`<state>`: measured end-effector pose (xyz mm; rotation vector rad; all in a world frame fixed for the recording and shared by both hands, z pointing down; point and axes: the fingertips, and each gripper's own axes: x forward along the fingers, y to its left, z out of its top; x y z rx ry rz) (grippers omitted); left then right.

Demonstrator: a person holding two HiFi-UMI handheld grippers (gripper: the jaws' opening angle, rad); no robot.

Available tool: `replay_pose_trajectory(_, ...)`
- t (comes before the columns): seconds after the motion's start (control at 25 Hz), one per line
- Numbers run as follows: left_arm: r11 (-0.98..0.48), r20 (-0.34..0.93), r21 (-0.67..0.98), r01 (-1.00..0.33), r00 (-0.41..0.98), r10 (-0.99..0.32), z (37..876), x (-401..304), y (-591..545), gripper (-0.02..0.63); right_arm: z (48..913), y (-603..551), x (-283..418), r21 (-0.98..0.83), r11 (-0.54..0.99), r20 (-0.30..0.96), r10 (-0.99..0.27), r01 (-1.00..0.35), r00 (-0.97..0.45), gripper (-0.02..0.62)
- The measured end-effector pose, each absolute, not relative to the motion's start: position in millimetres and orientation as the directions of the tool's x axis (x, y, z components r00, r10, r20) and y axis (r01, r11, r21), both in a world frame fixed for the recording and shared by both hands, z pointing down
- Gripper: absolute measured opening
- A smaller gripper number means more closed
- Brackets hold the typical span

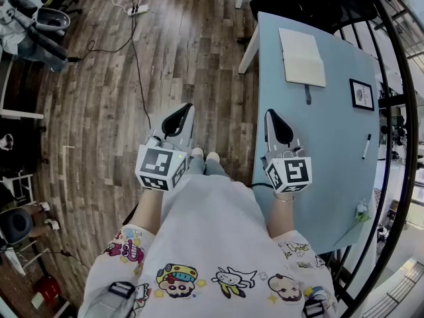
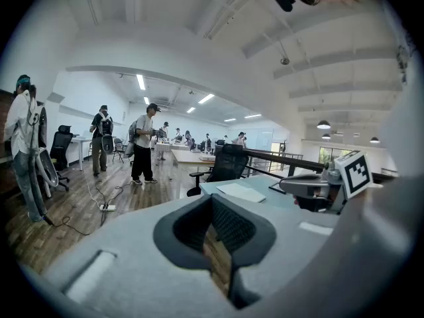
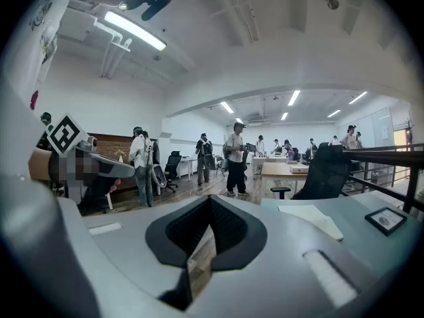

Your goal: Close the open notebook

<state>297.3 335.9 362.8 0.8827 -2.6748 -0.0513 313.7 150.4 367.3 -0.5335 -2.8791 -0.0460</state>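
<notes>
Toward the far end of the pale blue worktop [image 1: 318, 158] lies the notebook [image 1: 302, 57], spread open with its blank pages up and a crease across the middle. Nothing touches it. Just on the near side of it sits a short, slim, dark thing [image 1: 308, 95] that I cannot identify. Off to the right stands a small black-framed card [image 1: 362, 95], with a pen [image 1: 366, 146] nearer along that side.

Well short of the notebook, the right gripper [image 1: 272, 116] hangs over the worktop's left edge, with its jaws pressed together and nothing between them. Seen along those jaws, the notebook [image 3: 311, 218] lies ahead and to the right, clear of the tips.

Further left, the left gripper [image 1: 185, 109] is off the worktop, over the wooden floor [image 1: 106, 111]. It too is squeezed together and holds nothing. From its side the notebook [image 2: 240, 192] shows ahead and a little to the right, past the worktop's corner, with a black office chair [image 2: 225, 167] beyond it.

Both grippers point forward, tilted slightly down, level with each other in front of the person holding them. A cable runs across the floor to a power strip [image 1: 137, 9]. Several people [image 2: 142, 143] stand among the desks further back in the room.
</notes>
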Motion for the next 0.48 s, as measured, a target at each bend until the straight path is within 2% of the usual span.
replay_pose_trajectory(0.32,0.824,0.295,0.136,-0.549,-0.772,-0.563,364.7,297.0,342.0,-0.002,362.0,142.8,317.0,-0.047,0.944,0.19,0.33,0.327,-0.925,0.011)
replay_pose_trajectory(0.48,0.818,0.29,0.143,-0.558,-0.766,-0.573,365.8,285.5,340.8,0.026,362.4,148.5,310.5,-0.057,0.936,0.194,0.351,0.346,-0.916,0.026)
